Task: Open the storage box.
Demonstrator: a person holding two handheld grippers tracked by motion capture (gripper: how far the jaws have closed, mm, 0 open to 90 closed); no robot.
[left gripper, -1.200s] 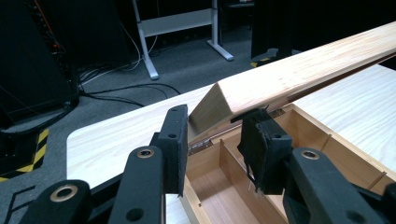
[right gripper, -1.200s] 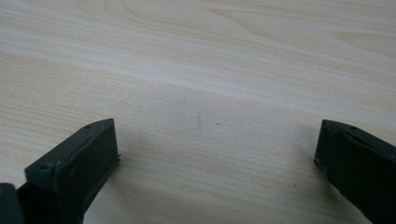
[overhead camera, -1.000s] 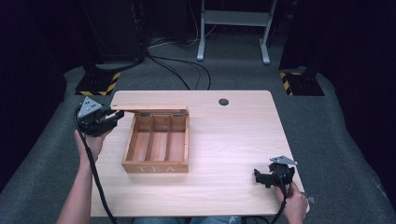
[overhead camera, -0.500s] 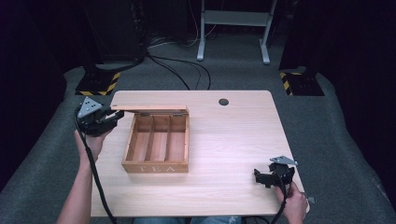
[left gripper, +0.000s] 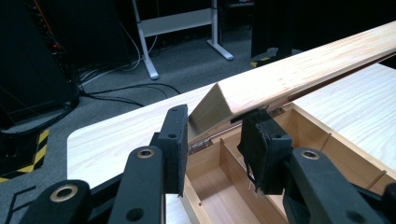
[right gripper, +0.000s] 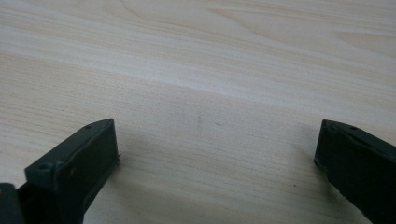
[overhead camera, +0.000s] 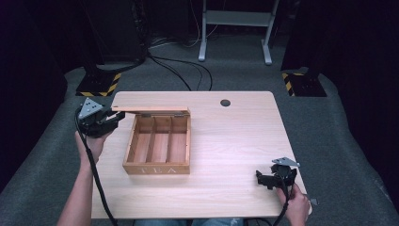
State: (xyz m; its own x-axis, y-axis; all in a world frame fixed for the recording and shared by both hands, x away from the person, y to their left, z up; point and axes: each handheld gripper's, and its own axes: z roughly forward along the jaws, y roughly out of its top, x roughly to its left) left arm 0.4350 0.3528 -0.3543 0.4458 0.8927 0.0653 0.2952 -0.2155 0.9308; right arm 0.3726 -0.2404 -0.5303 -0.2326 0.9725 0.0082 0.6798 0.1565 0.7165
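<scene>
A wooden tea box [overhead camera: 156, 168] with three bare compartments stands on the left half of the table. Its lid [overhead camera: 150, 110] is raised at the back, about level over the hinge edge. My left gripper [overhead camera: 115, 117] is at the lid's left end, shut on it. In the left gripper view, the lid's corner [left gripper: 219, 105] sits between the two pads of that gripper [left gripper: 217, 135], above the open box [left gripper: 224, 186]. My right gripper [overhead camera: 263, 179] rests near the table's front right corner. Its jaws [right gripper: 217, 158] stand wide open over bare wood.
The light wooden table [overhead camera: 235, 136] has a round cable hole [overhead camera: 225, 102] near its far edge. Beyond the table are grey carpet, black cables [overhead camera: 179, 70] and a white desk frame [overhead camera: 235, 28]. Yellow-black striped bases [overhead camera: 99, 84] stand on the floor at both sides.
</scene>
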